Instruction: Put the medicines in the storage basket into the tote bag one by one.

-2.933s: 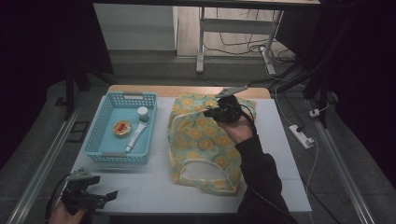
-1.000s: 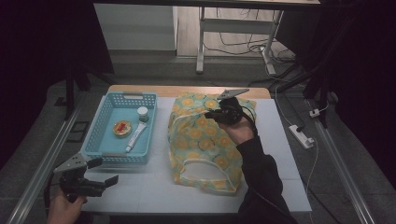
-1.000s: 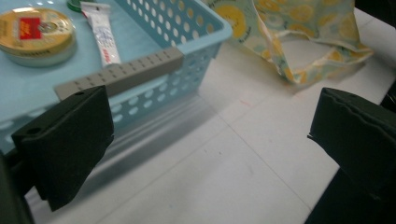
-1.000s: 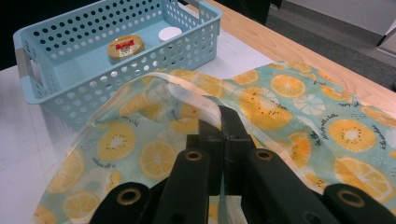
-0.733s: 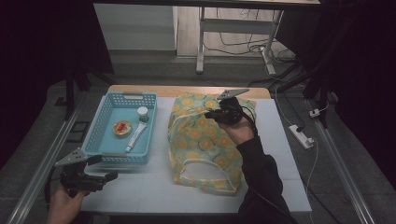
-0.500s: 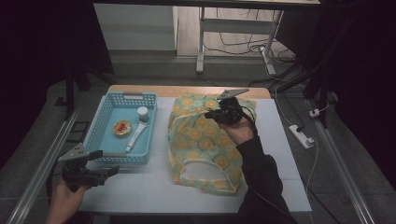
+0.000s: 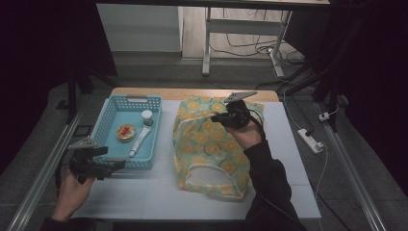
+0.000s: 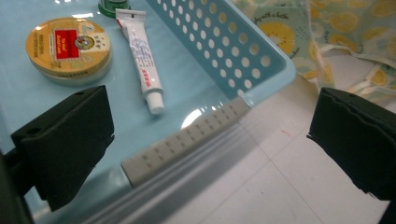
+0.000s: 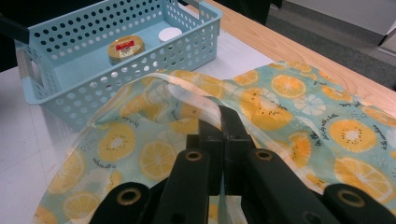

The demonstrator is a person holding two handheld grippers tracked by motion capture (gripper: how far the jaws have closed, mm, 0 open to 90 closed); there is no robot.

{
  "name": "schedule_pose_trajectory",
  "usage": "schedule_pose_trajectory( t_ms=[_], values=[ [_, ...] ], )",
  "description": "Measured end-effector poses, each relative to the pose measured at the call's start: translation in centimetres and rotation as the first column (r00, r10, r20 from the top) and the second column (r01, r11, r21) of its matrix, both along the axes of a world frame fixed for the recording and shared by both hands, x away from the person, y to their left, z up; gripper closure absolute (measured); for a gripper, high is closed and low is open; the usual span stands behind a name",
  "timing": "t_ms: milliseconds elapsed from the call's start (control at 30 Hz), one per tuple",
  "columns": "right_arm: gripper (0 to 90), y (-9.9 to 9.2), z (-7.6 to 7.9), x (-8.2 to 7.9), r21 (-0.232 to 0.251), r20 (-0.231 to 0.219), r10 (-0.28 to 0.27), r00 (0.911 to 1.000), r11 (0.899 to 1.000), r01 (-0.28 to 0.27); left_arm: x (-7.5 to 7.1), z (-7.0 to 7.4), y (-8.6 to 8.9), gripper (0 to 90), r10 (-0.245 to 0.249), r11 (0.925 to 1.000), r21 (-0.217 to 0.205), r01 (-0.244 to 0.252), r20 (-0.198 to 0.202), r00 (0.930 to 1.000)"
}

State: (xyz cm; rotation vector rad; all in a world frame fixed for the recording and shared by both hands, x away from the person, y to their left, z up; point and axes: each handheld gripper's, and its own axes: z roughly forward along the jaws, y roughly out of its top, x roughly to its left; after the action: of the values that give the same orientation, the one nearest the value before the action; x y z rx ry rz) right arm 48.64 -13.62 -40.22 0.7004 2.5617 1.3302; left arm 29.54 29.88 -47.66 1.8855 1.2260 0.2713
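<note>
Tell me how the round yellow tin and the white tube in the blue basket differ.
The round yellow tin with the red label is flat and disc-shaped; the white tube is long and slim. The tin rests on its base, label up; the tube lies on its side, cap toward the basket's near wall. The tin is yellow and red; the tube is white with small red print. Both lie apart on the floor of the perforated blue plastic basket, untouched.

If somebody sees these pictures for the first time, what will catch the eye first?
First comes the bright fruit-print bag, lying in the middle of the white table; the right gripper is shut on a fold of the bag near its far end. Left of the bag stands a light blue basket holding a round tin, a tube and a small jar. The left gripper hovers open at the basket's near corner.
</note>
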Motion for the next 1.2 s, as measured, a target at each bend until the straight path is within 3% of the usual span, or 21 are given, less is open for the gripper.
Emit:
schedule_pose_trajectory(
  t_ms=[300, 567, 733, 1000, 1200],
  values=[
    [89.3, -0.2, 0.0, 0.0, 0.006, -0.003, -0.002, 1.0000, 1.000, 0.002, 2.5, 0.2, 0.1, 0.1, -0.018, 0.9998, 0.002, 0.018, -0.017, 0.9997],
    [89.3, -0.2, 0.0, 0.1, 0.005, -0.004, -0.002, 1.0000, 1.000, 0.002, 4.8, 1.2, -0.4, 0.1, -0.032, 0.9981, 0.051, 0.033, -0.016, 0.9994],
    [89.3, -0.2, 0.0, 0.0, 0.010, -0.003, -0.001, 1.0000, 1.000, 0.001, 6.5, 1.7, -0.4, 0.1, -0.019, 0.9979, 0.061, 0.020, -0.019, 0.9996],
    [89.3, -0.2, 0.0, 0.0, 0.011, -0.004, 0.002, 1.0000, 1.000, -0.001, 9.6, 1.2, -0.6, 0.1, 0.005, 0.9962, 0.088, -0.002, -0.043, 0.9991],
    [89.3, -0.4, 0.1, 0.0, 0.015, -0.002, 0.005, 1.0000, 1.000, -0.004, 11.6, 0.6, -0.4, 0.1, 0.023, 0.9963, 0.084, -0.018, -0.057, 0.9981]
  ],
)
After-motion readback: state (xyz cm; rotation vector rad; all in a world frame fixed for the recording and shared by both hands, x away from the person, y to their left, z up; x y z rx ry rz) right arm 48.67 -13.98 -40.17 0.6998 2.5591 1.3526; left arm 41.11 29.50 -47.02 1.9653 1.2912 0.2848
